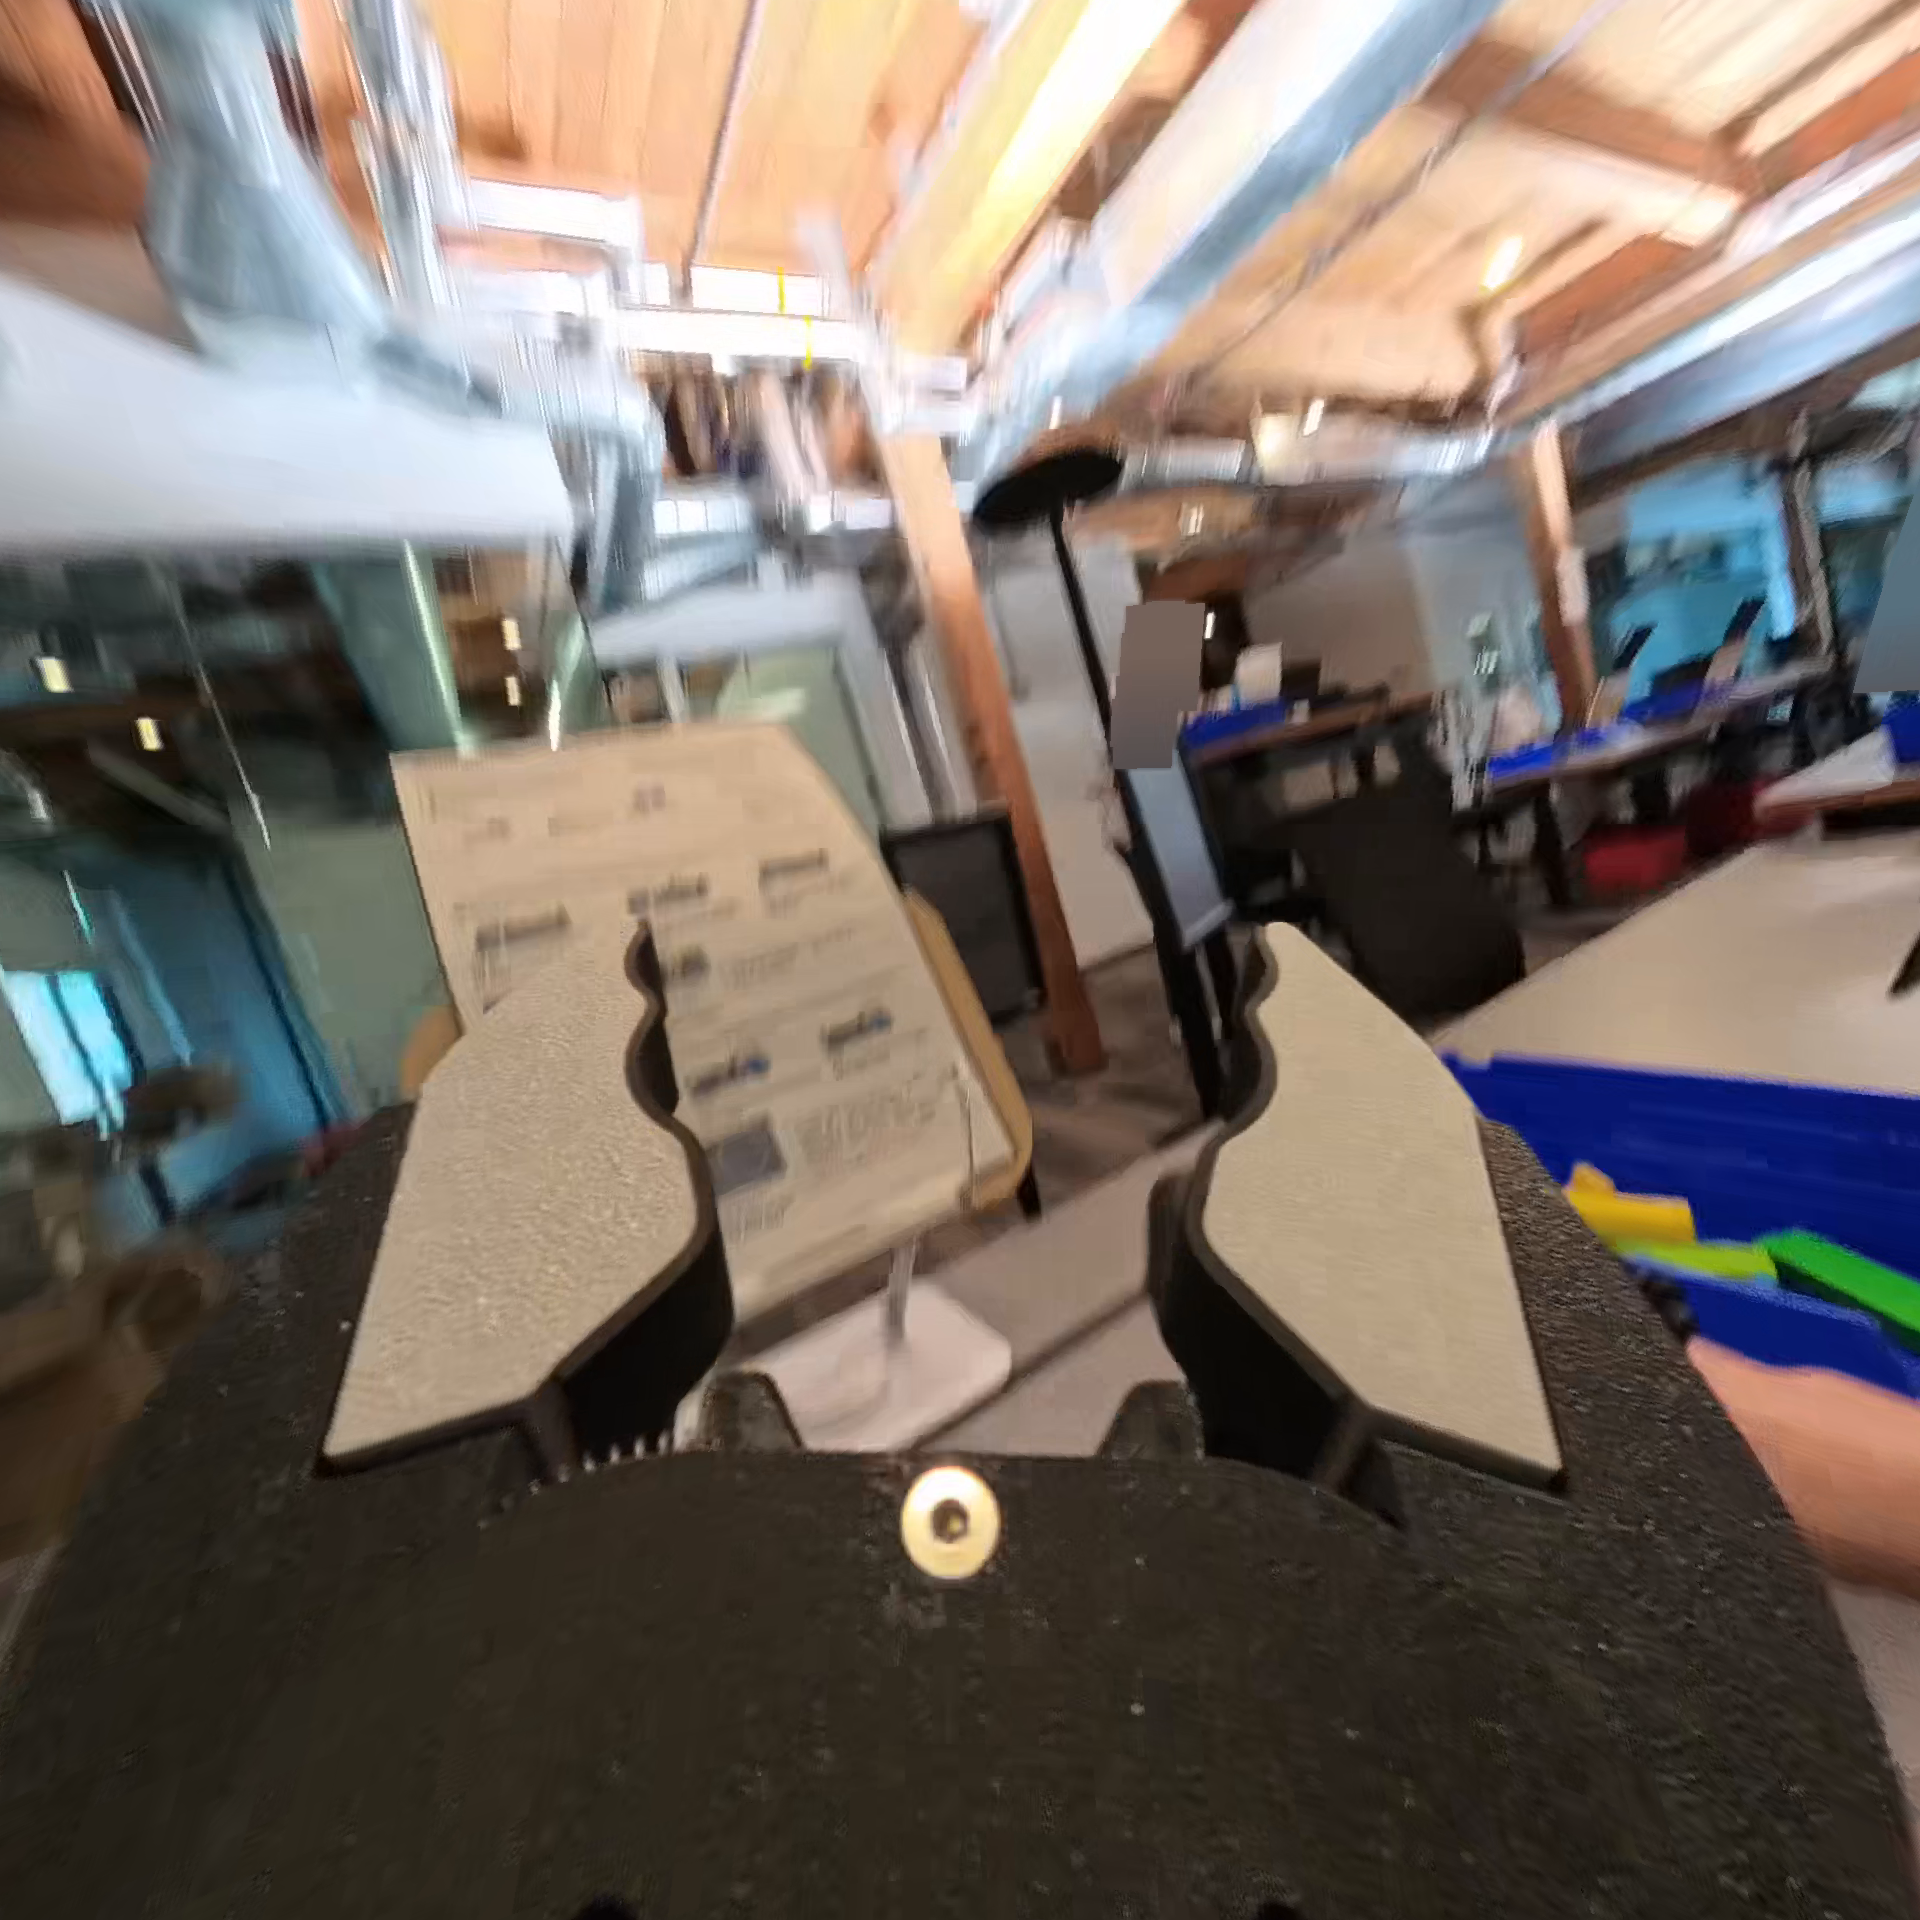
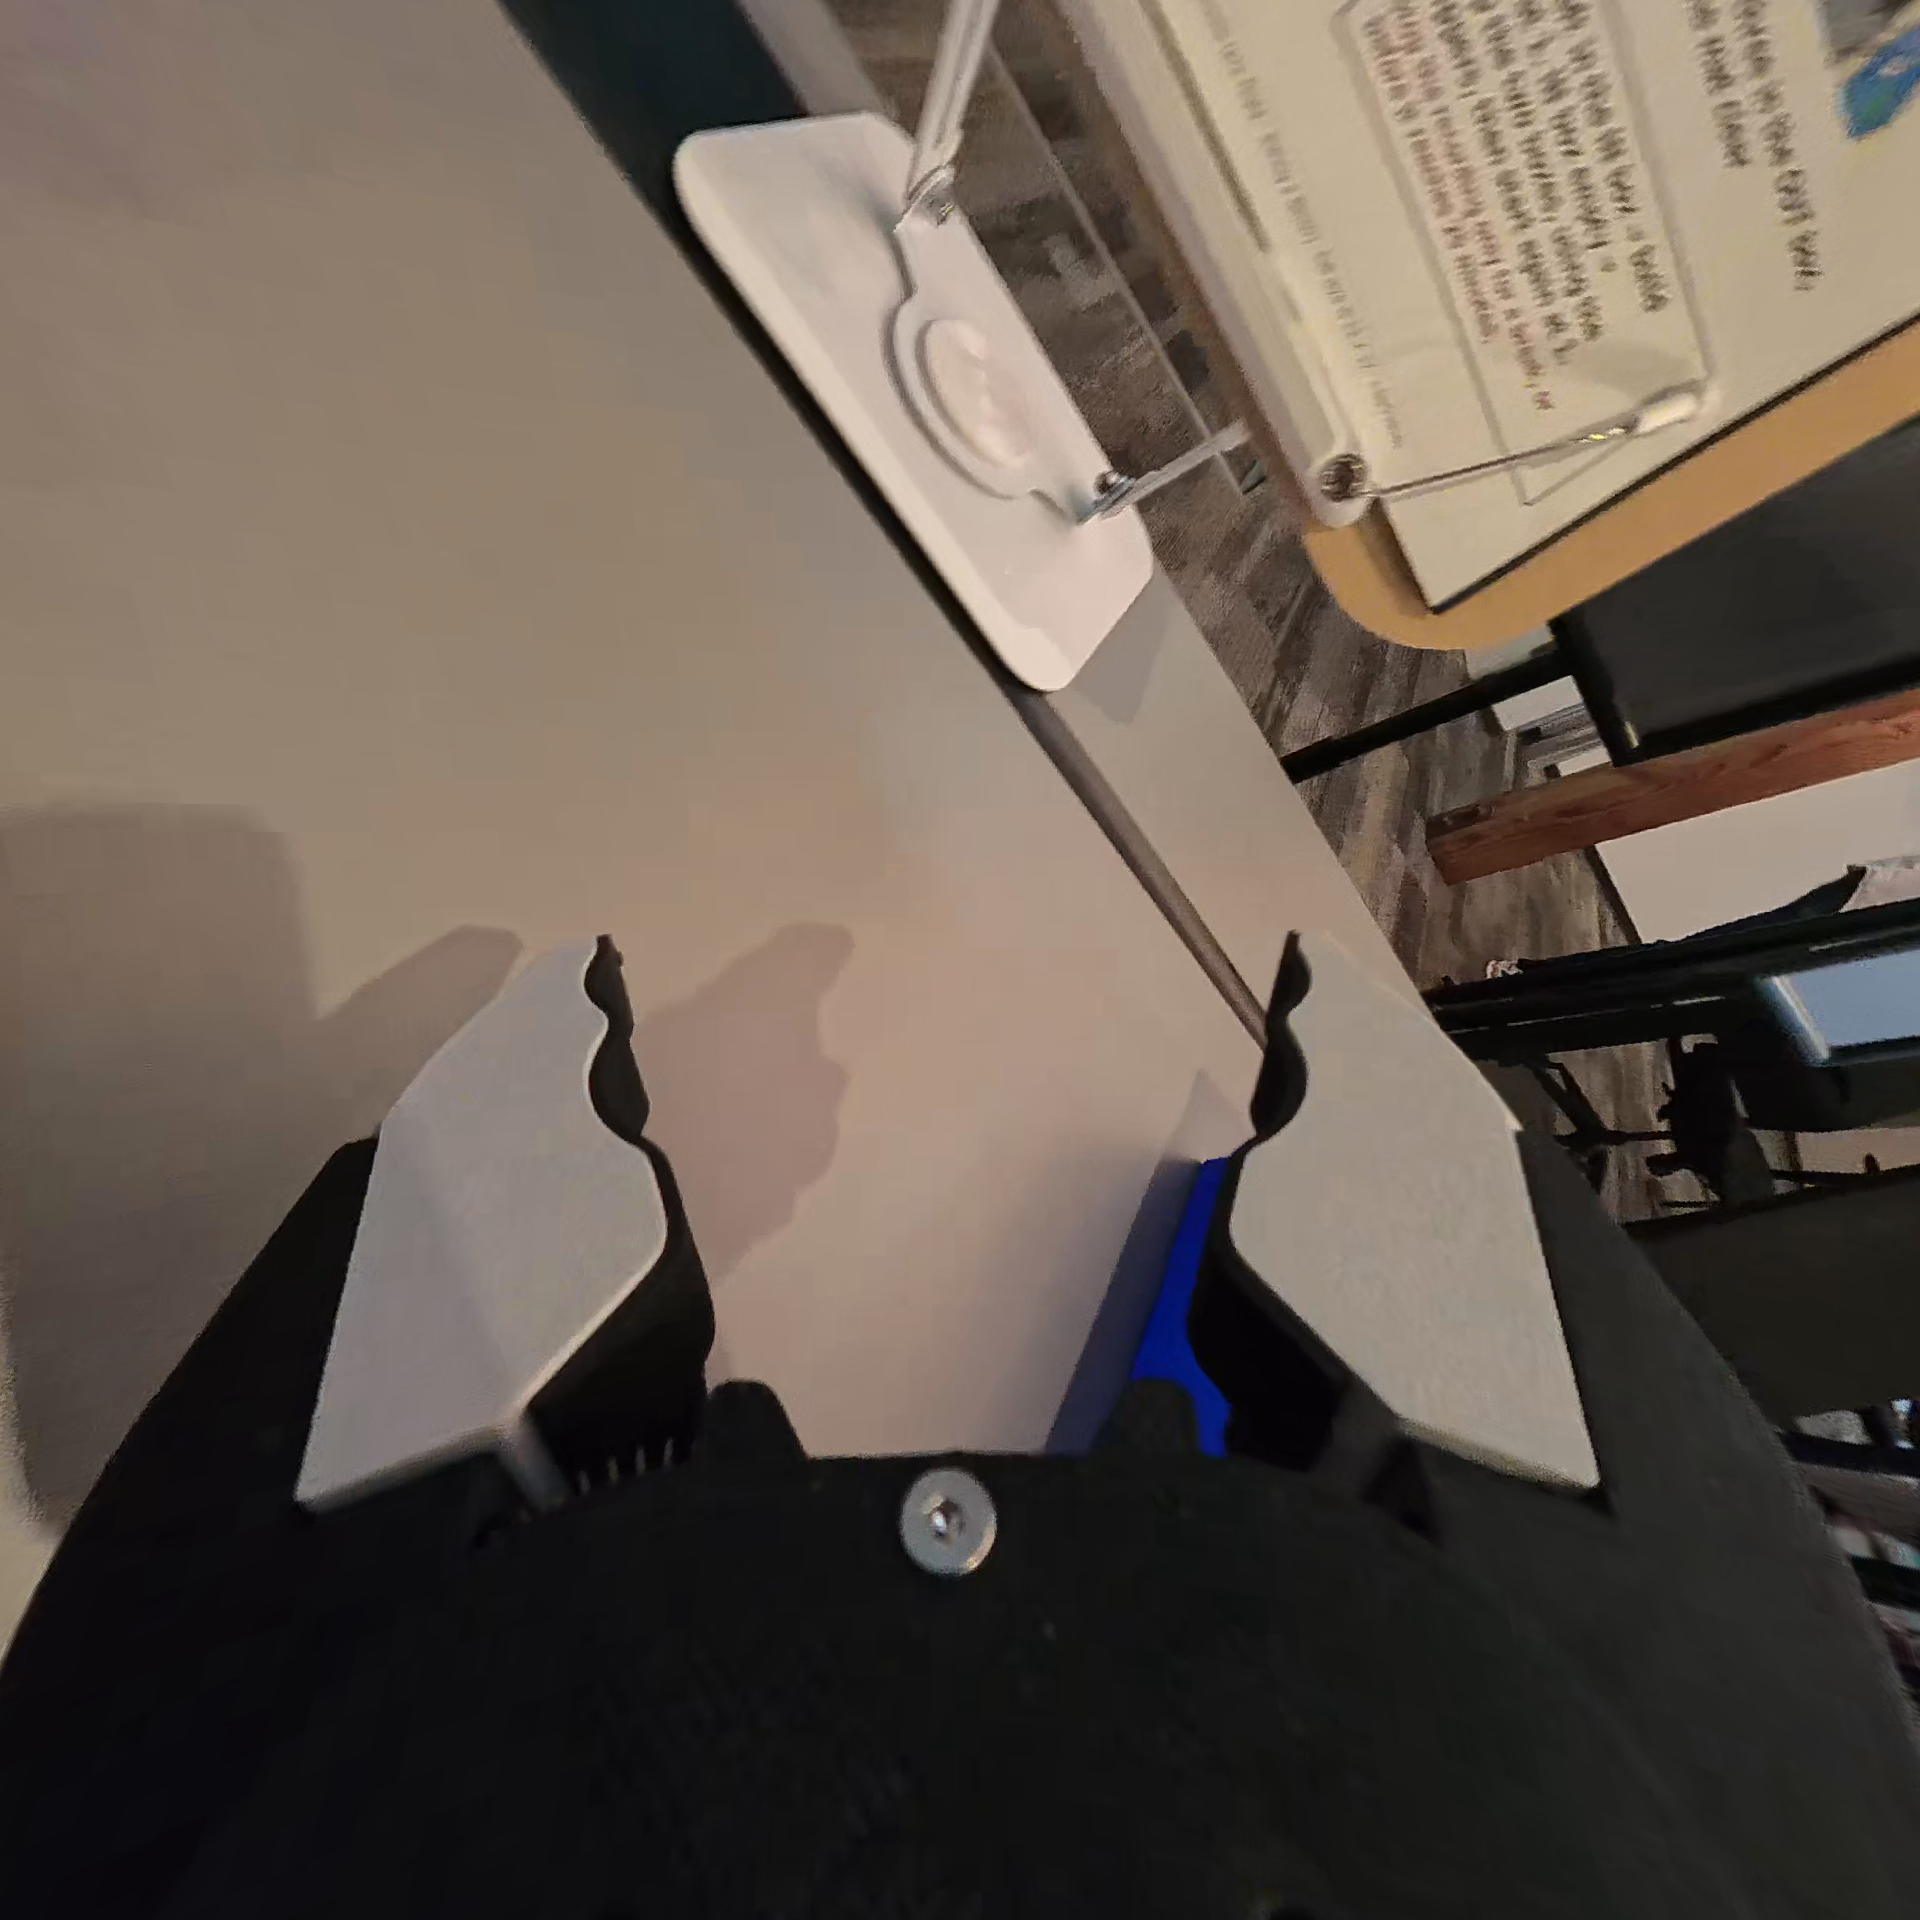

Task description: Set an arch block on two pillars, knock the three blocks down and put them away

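Idling: left tongs point(image 1: 951, 966) raised off pale grey desk point(image 2: 436, 582), spread apart, empty, aimed at room. Right tongs point(image 2: 951, 977) also apart, empty, low over bare desk. Green and yellow plastic blocks point(image 1: 1704, 1247) lying in blue plastic bin point(image 1: 1714, 1143) at right, likely stowed; arch not distinguishable.

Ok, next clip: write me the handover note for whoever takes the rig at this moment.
Left gripper: open, empty, raised and aimed out into the room.
Right gripper: open, empty, over bare table near its edge.
Blocks: yellow and green blocks lie in the blue bin at the left view's right edge; their shapes and count are too blurred to tell.
Done: no arch stands in view, so whether it was built and knocked down cannot be told.
Left: check the bin for all three blocks.
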Motion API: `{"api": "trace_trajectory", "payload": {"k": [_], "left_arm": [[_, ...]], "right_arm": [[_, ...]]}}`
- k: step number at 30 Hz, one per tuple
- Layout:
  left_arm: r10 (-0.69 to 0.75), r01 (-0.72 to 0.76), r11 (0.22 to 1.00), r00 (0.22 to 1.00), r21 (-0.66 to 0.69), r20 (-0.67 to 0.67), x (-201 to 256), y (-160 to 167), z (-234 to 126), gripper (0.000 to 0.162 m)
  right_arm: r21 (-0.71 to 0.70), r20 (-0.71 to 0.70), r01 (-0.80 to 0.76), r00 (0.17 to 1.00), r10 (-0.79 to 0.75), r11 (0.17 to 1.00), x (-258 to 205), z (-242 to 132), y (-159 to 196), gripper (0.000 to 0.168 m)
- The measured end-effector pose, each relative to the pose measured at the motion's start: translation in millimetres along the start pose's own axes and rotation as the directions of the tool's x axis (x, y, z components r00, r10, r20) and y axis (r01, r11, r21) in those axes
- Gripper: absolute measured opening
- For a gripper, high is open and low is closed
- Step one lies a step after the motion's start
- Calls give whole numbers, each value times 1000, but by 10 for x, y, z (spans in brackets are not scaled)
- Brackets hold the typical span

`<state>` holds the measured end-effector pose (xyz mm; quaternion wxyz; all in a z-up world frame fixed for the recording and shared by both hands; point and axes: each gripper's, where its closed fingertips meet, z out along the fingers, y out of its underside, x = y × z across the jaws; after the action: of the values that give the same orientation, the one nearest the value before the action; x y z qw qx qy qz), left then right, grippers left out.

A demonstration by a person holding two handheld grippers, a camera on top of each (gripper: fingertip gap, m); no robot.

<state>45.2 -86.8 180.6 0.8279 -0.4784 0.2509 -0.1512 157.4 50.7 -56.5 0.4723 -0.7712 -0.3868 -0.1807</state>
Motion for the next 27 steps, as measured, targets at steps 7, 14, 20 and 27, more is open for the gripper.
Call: {"api": "trace_trajectory", "payload": {"k": [7,14,20,27], "left_arm": [[-340,187,774,929,-605,-148,184,1408,89,78],[-183,8,695,969,-719,-166,183,2009,38,66],[-144,-9,659,980,-752,-138,-98,1821,-46,60],[184,36,633,963,-773,196,-1609,1287,-544,59]], "right_arm": [[148,38,-213,977,210,966,319,-8,-32,99],[153,87,-289,957,278,945,327,28,14,85],[162,169,-374,922,348,913,596,-226,-49,77],[3,-22,-574,819,574,819,2031,-888,1069,73]]}}
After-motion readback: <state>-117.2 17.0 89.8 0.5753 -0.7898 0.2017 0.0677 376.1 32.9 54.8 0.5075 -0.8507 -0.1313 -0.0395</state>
